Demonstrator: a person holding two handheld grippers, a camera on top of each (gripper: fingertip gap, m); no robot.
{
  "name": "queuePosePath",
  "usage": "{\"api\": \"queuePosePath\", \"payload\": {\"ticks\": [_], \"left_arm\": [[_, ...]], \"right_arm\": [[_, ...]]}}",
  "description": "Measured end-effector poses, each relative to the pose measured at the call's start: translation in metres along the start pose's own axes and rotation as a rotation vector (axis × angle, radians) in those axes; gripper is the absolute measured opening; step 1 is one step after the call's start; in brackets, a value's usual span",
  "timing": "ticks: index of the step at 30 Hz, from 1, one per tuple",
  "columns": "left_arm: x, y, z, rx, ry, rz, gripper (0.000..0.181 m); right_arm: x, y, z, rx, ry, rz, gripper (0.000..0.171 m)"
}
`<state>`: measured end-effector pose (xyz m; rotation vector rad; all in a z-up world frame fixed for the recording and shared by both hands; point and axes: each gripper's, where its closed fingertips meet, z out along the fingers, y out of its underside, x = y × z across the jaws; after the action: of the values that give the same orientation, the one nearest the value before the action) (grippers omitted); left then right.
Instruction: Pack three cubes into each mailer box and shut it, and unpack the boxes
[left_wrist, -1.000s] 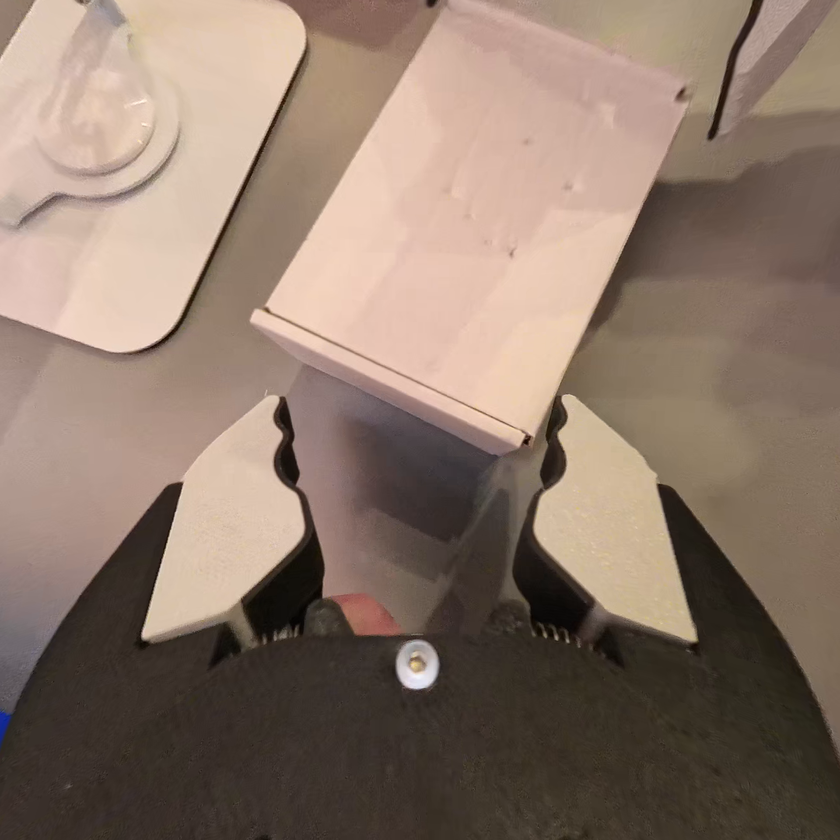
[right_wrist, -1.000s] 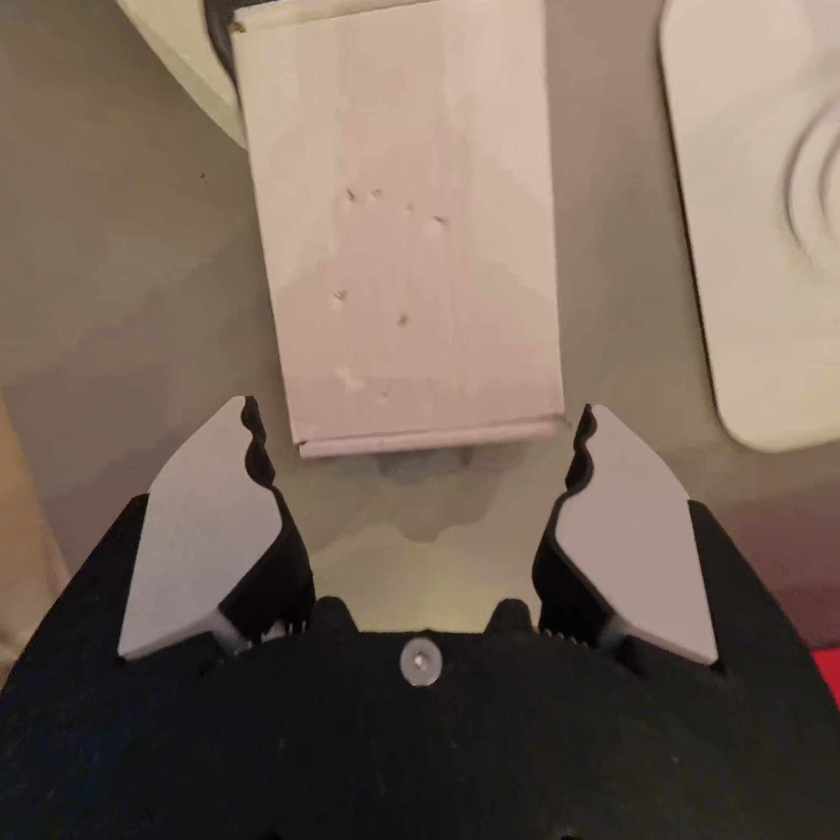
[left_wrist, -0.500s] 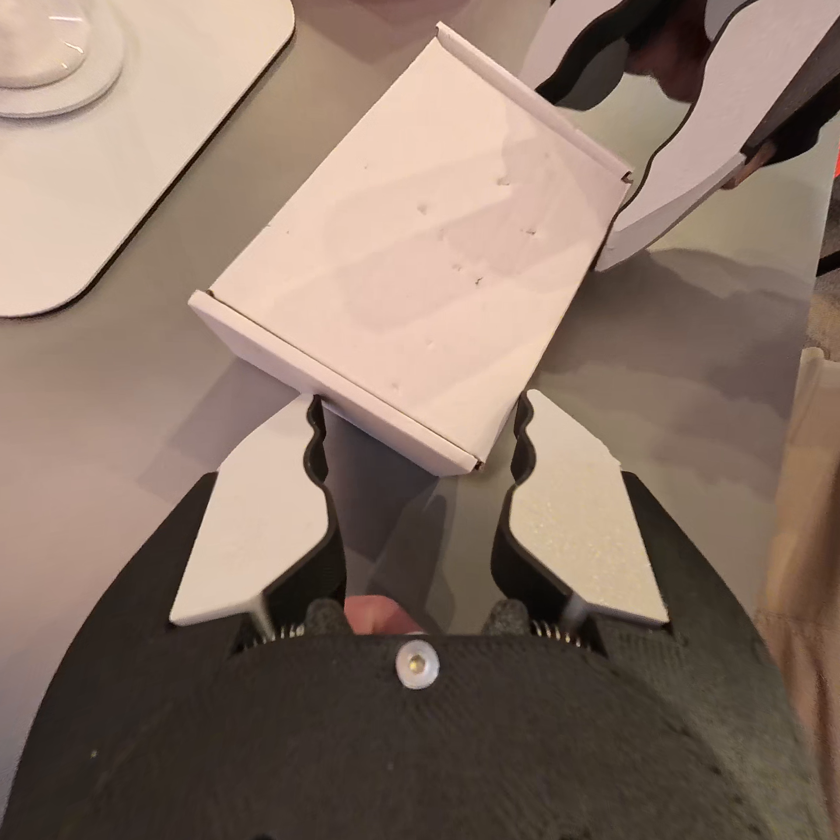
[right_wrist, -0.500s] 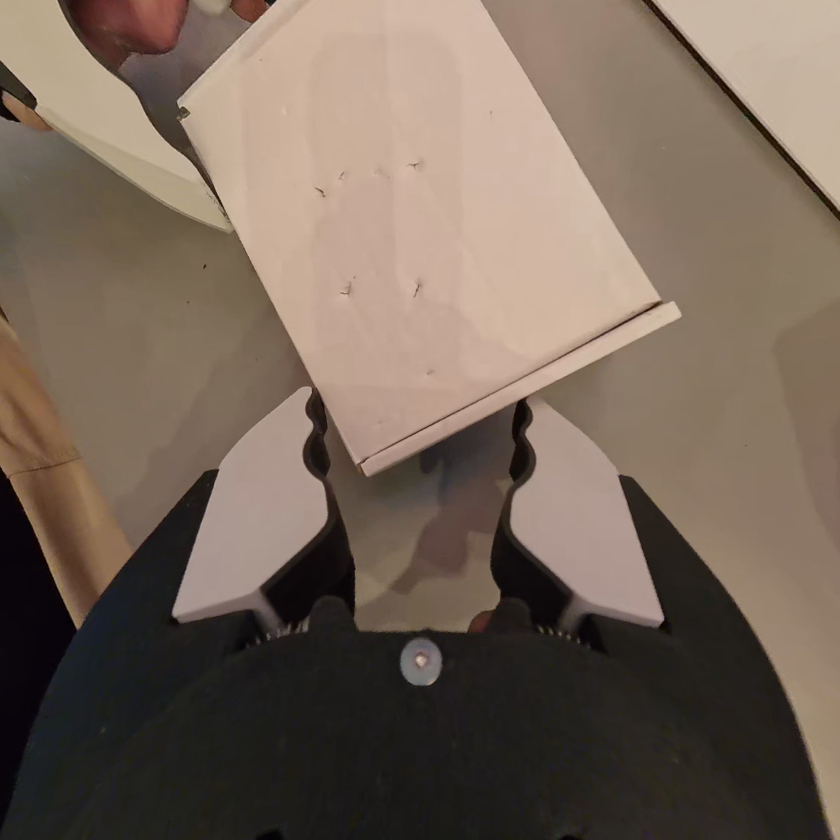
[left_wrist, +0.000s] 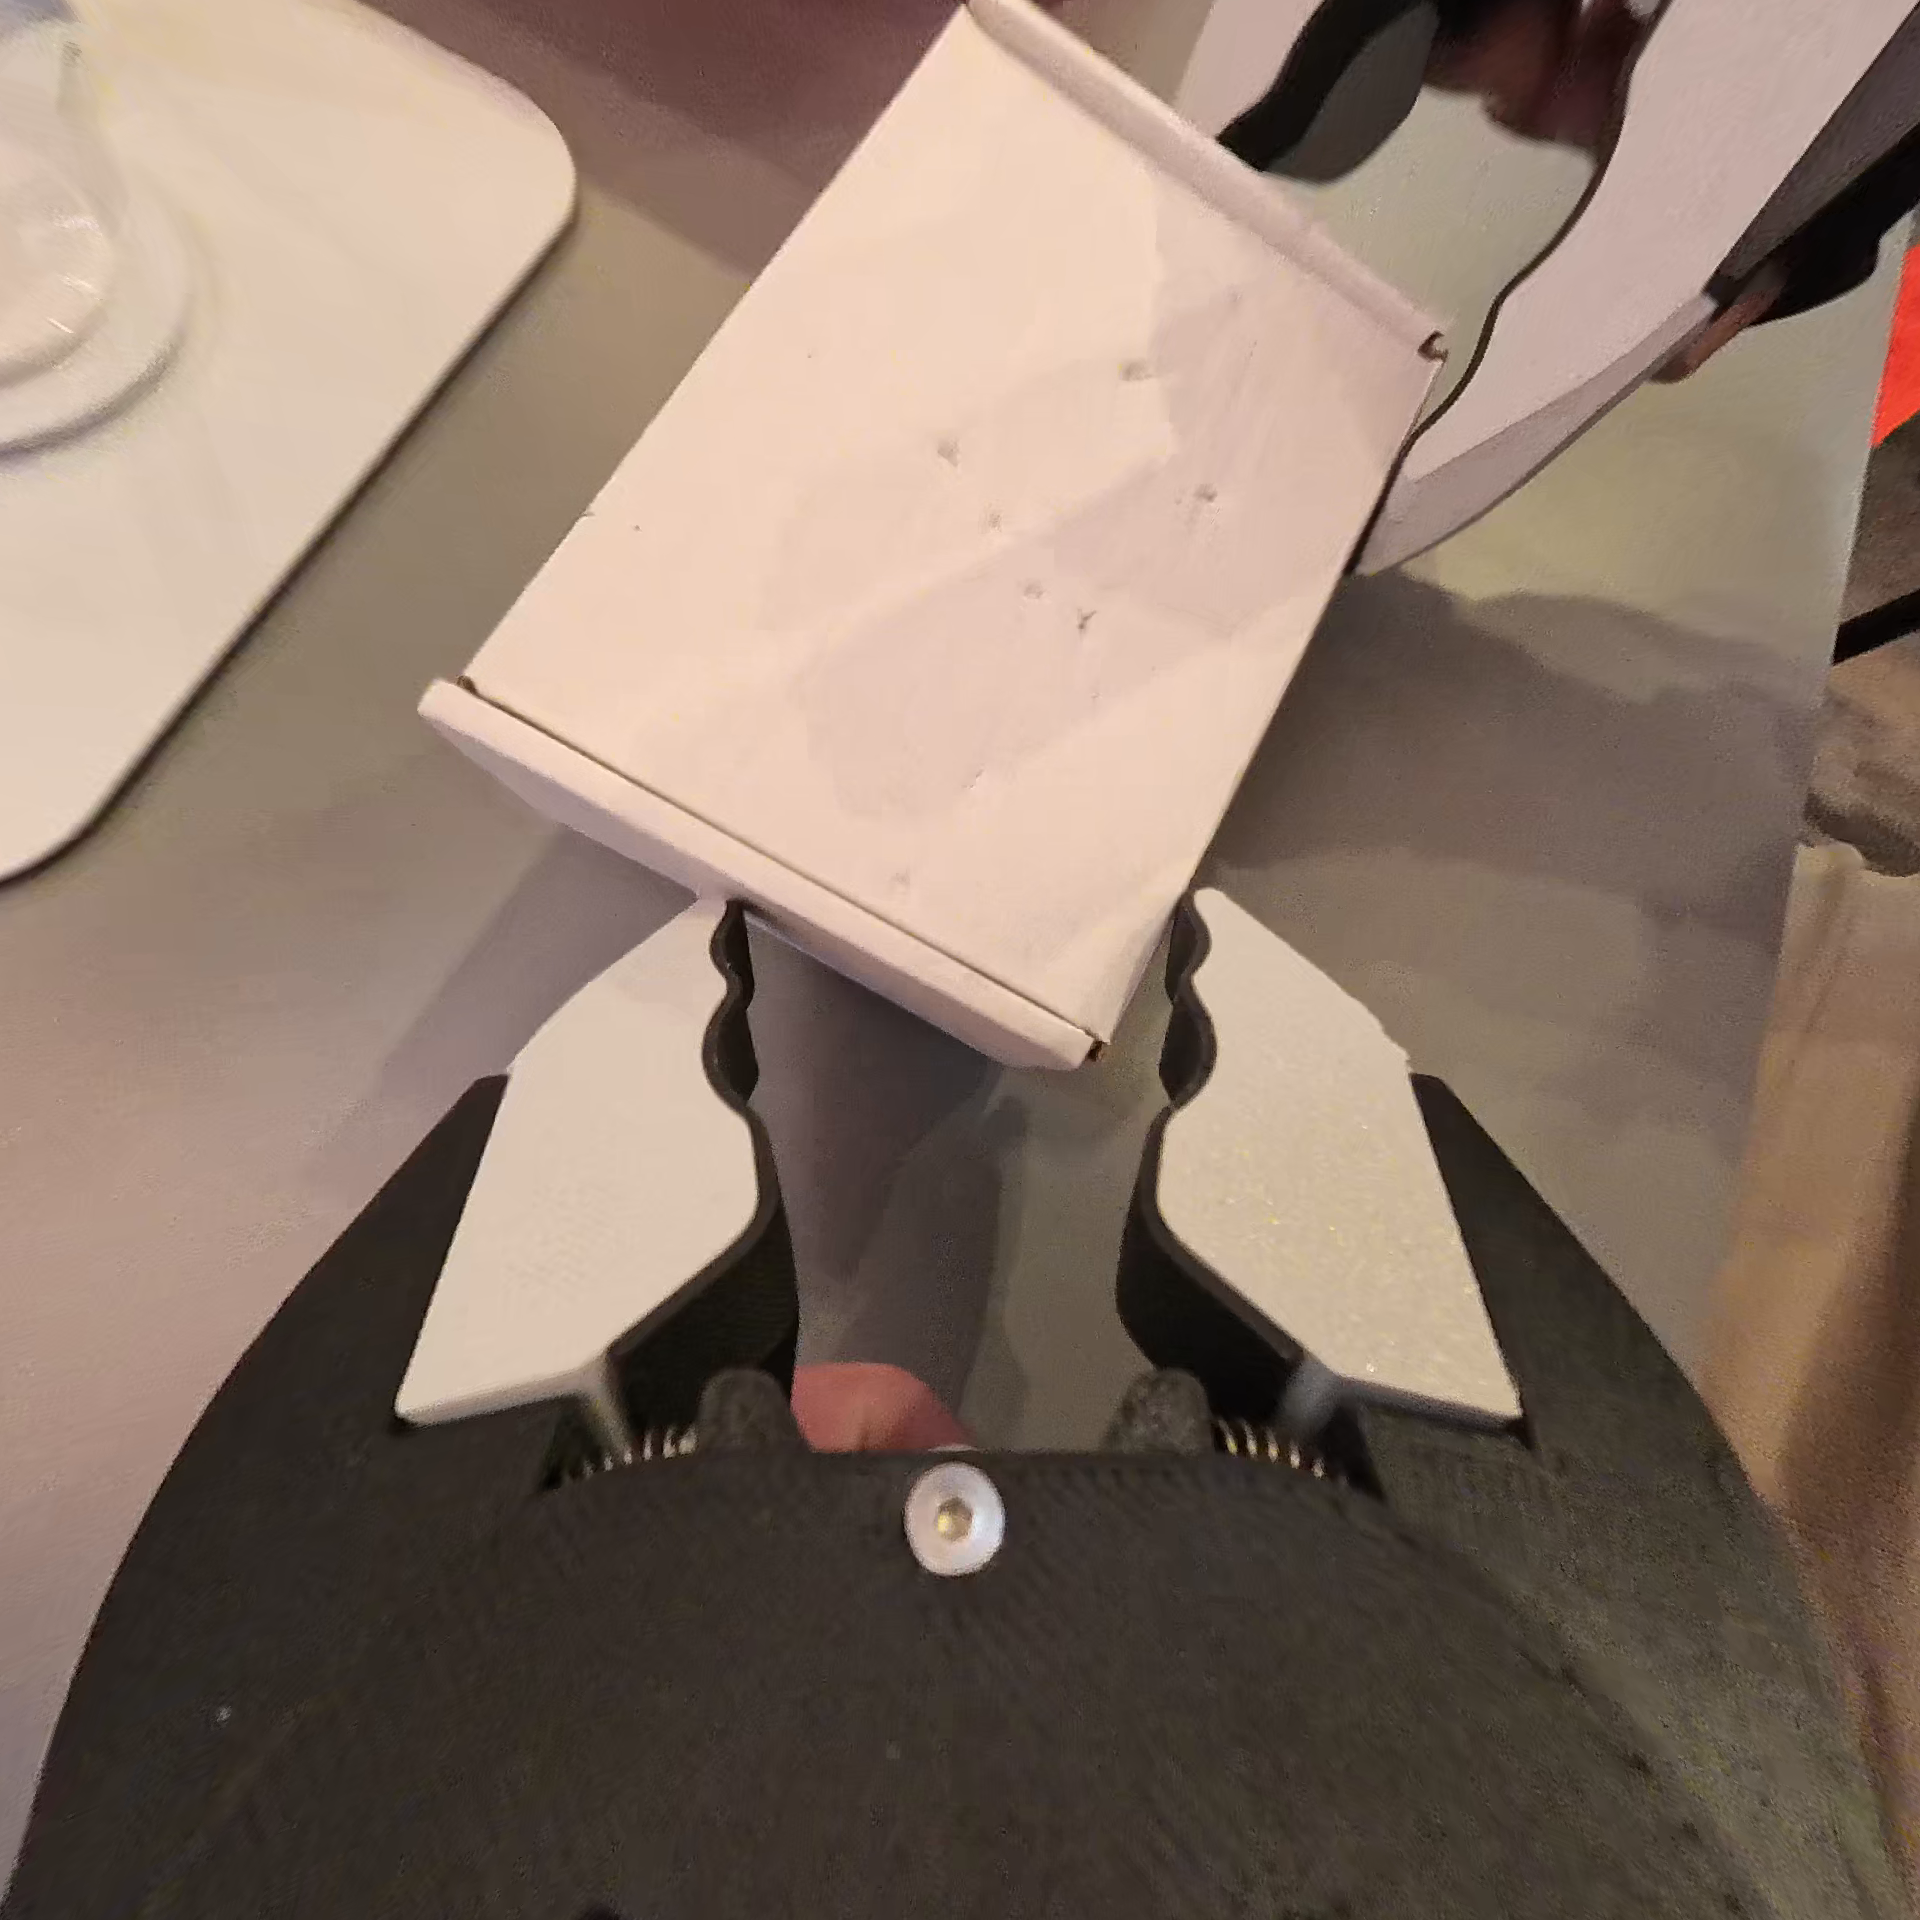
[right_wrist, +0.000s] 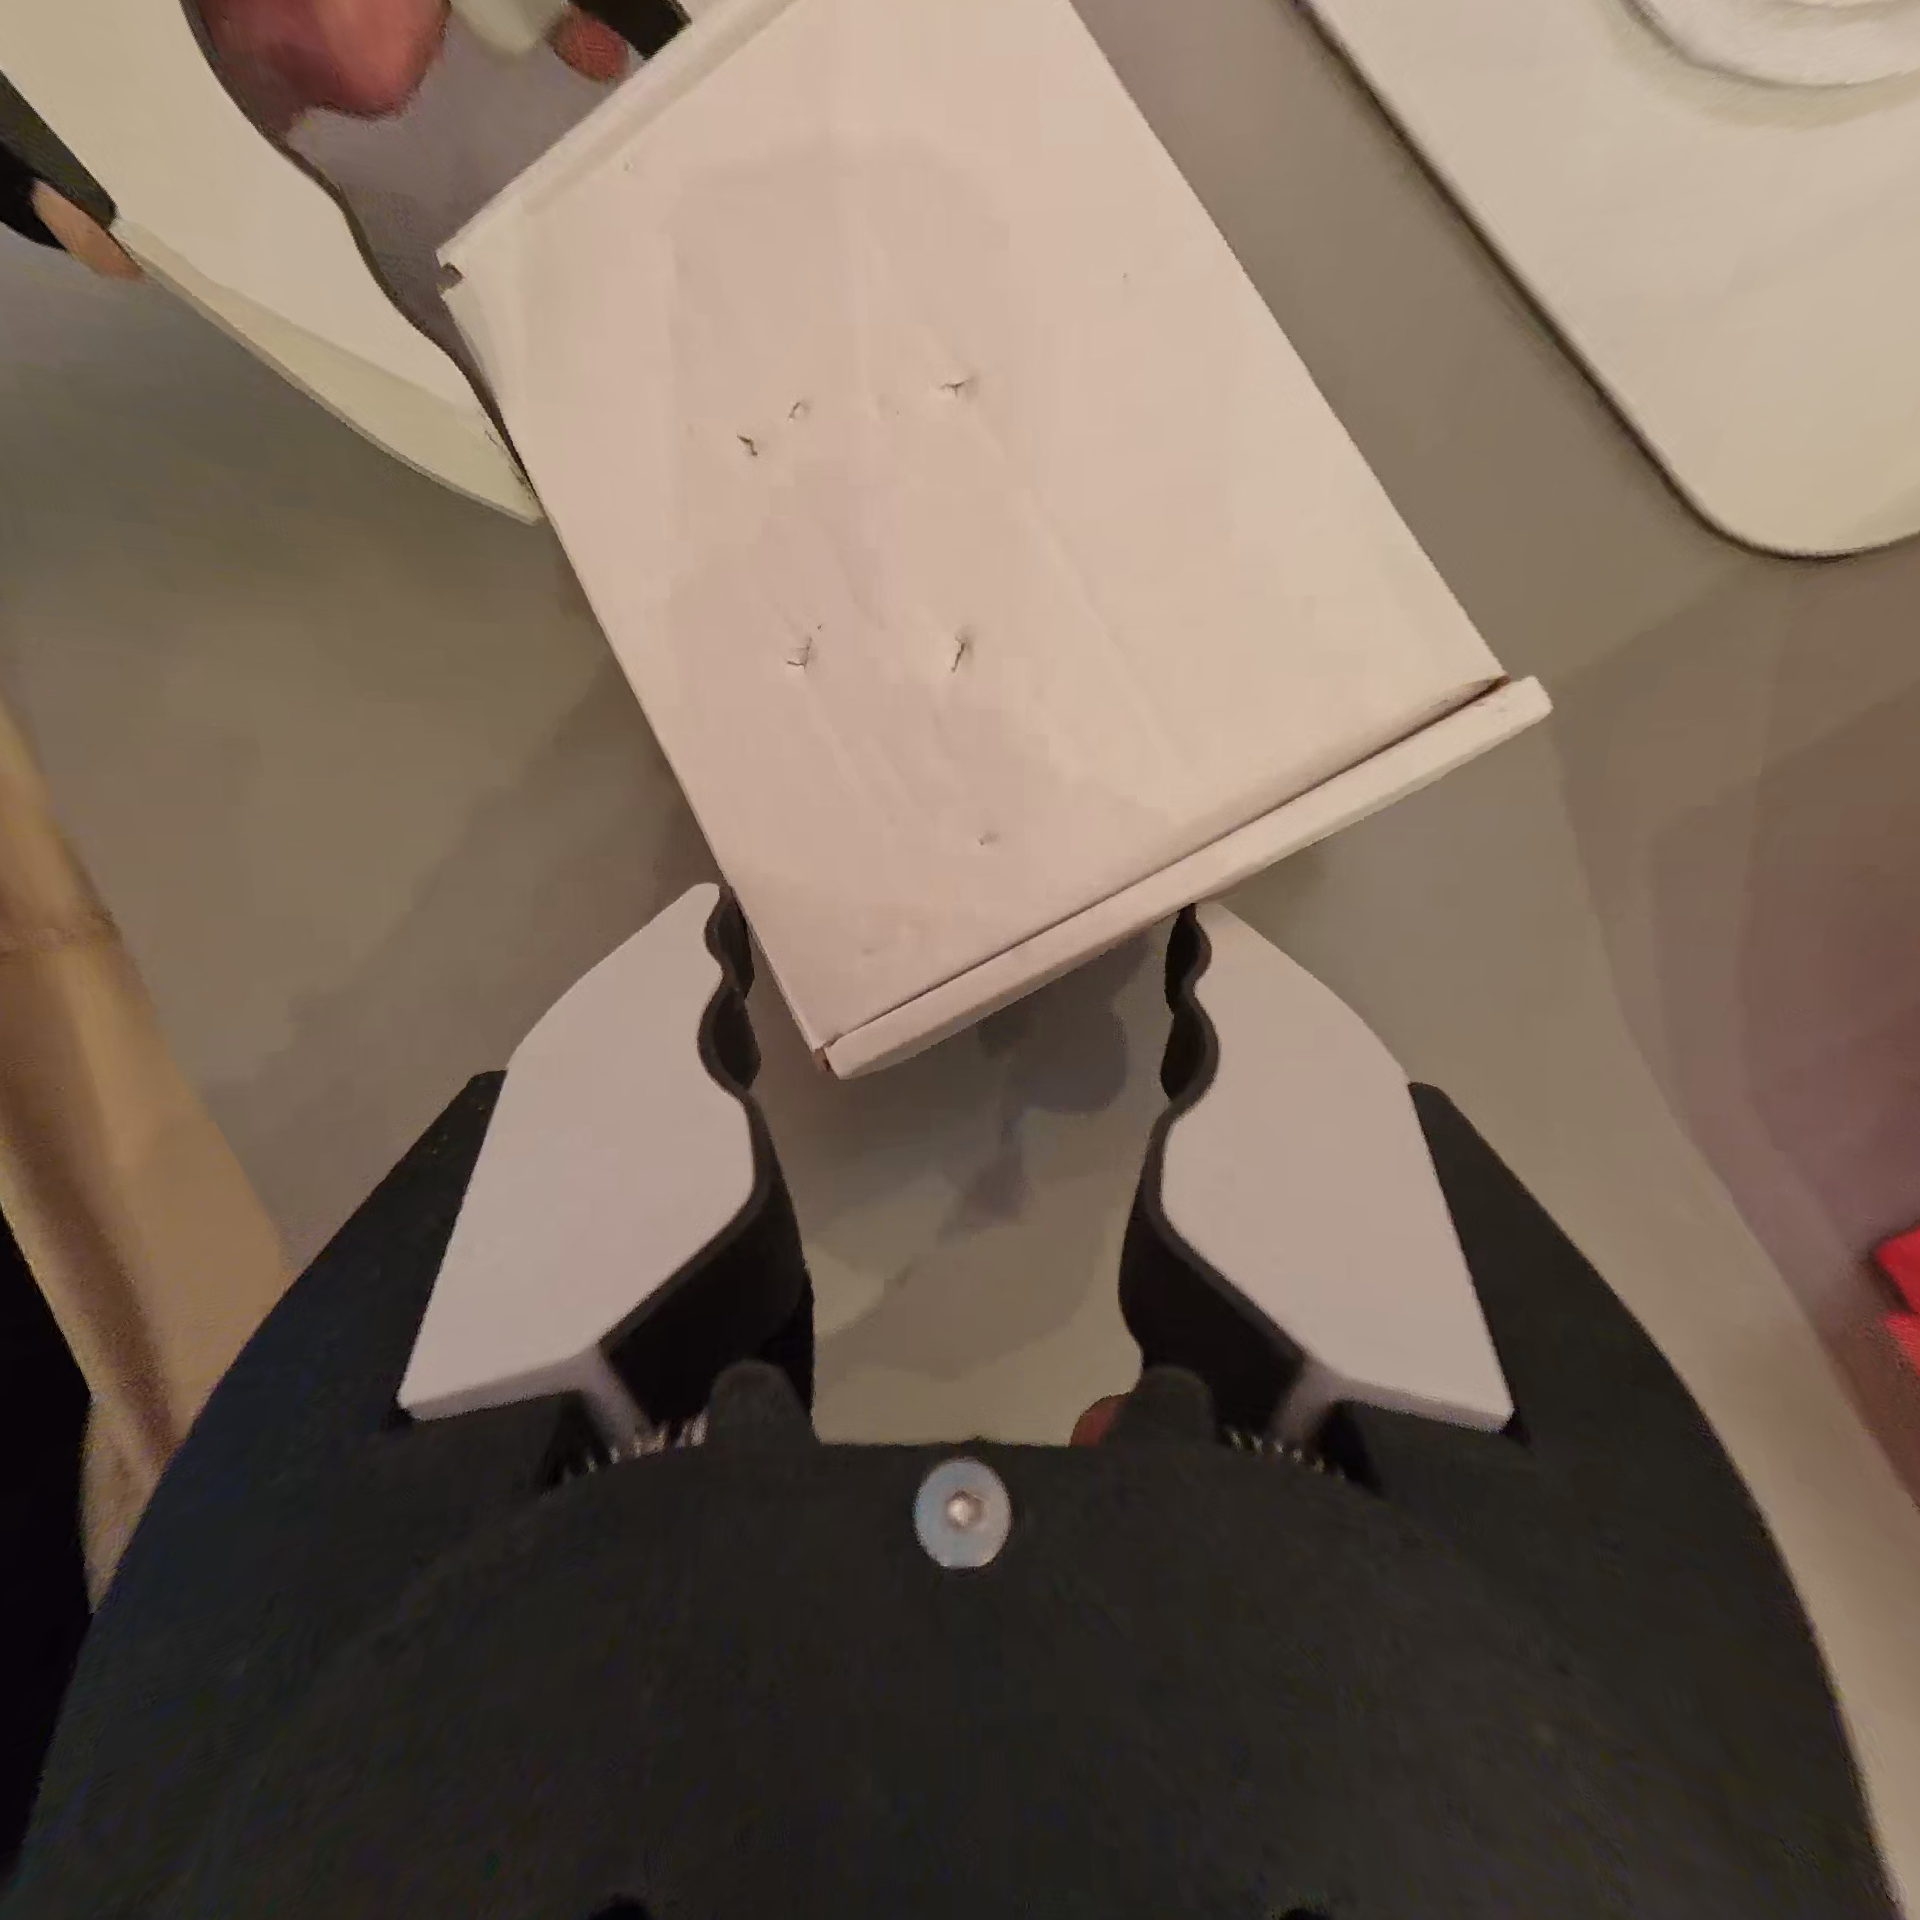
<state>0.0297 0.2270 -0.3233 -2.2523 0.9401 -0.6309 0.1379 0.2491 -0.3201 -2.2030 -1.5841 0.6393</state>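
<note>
A white mailer box (left_wrist: 935, 540) with its lid shut lies on the grey table, held between my two grippers end to end. My left gripper (left_wrist: 956, 914) is open, and the box's near corner sits between its fingertips. My right gripper (right_wrist: 951, 904) is open at the opposite end, with that end's corner between its fingertips. The box also shows in the right wrist view (right_wrist: 987, 571). The right gripper's fingers (left_wrist: 1507, 343) show at the far end in the left wrist view, and the left gripper's fingers (right_wrist: 312, 343) in the right wrist view. No cubes are in view.
A white mat with rounded corners (left_wrist: 208, 436) lies beside the box, bearing a clear glass piece (left_wrist: 52, 260); it also shows in the right wrist view (right_wrist: 1662, 260). Something red (right_wrist: 1901, 1288) lies at the table's edge. Tan cloth (right_wrist: 62, 1039) hangs along the table's side.
Both grippers' jaws have narrowed and moved in at the box's two ends. The box has turned on the table, and the other gripper has come into each view.
</note>
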Motion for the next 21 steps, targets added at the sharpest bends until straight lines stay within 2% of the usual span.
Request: {"api": "queuePosePath", "payload": {"ticks": [1,5,9,11,14,19,21], "left_arm": [[0.002,0.004,0.004,-0.015,0.002,0.001,0.076],[0.01,0.006,0.009,-0.003,0.016,0.013,0.074],[0.013,0.003,0.004,0.017,0.012,0.02,0.075],[0.013,0.006,0.004,0.003,-0.002,0.024,0.075],[0.013,0.011,0.002,-0.018,-0.022,0.043,0.076],[-0.001,0.016,-0.014,-0.01,-0.068,0.052,0.076],[-0.008,0.016,-0.021,0.016,-0.064,0.024,0.075]], "right_arm": [[0.0,0.005,0.001,-0.017,0.007,-0.01,0.076],[-0.005,0.021,0.004,-0.065,0.014,-0.023,0.09],[0.014,0.014,-0.014,-0.11,0.22,-0.205,0.116],[0.007,-0.005,-0.015,-0.114,0.217,-0.343,0.123],[-0.006,-0.019,0.005,-0.246,0.138,-0.461,0.136],[0.004,-0.023,0.043,-0.482,0.157,-0.624,0.133],[0.007,-0.028,0.046,-0.493,0.178,-0.642,0.131]]}}
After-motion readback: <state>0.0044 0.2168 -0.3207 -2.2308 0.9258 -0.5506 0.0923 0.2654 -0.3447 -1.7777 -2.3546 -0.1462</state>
